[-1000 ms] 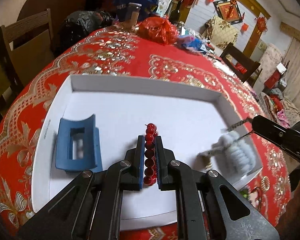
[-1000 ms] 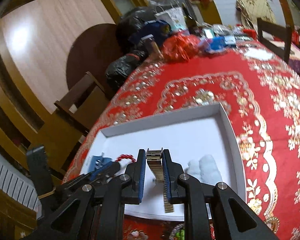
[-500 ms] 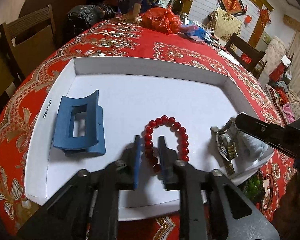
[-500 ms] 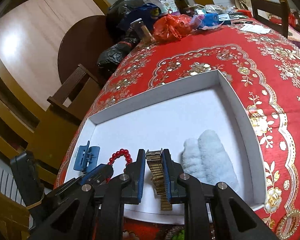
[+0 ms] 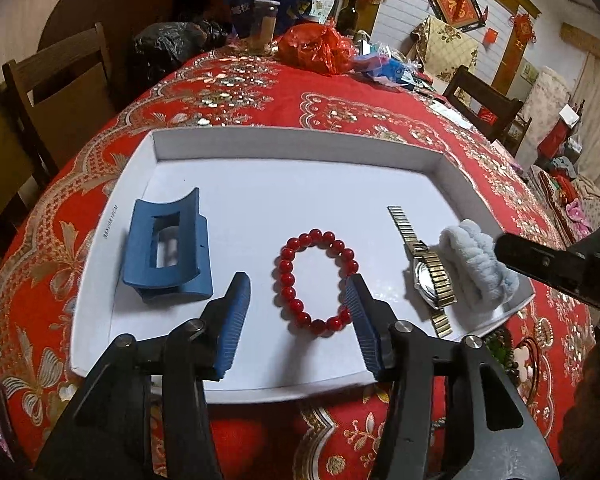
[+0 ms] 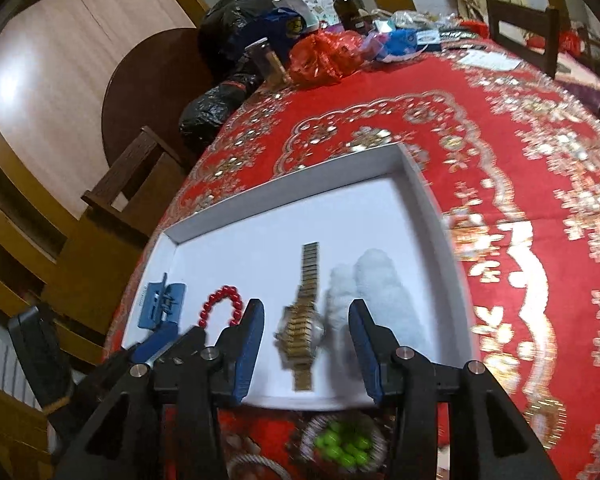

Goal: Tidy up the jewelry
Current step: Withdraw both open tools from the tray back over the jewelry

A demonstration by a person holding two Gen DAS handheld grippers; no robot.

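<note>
A white tray [image 5: 300, 140] on the red tablecloth holds a blue hair claw [image 5: 166, 246], a red bead bracelet [image 5: 318, 280], a gold watch [image 5: 428, 276] and a pale blue fluffy scrunchie [image 5: 480, 266] in a row. My left gripper [image 5: 298, 312] is open and empty just above the bracelet's near side. My right gripper [image 6: 306, 336] is open and empty over the watch [image 6: 304, 320], with the scrunchie [image 6: 376, 292] to its right and the bracelet [image 6: 220, 304] and claw [image 6: 160, 306] to its left.
A red plastic bag [image 5: 316, 46], a jar [image 5: 264, 26], a bottle and dark bags crowd the table's far end. Wooden chairs [image 5: 60, 96] stand at the left and far right. A small dish of green beads [image 6: 340, 444] sits just before the tray's near edge.
Both grippers opened and pulled back. The bracelet left the left gripper and the watch left the right gripper; both now lie flat in the tray.
</note>
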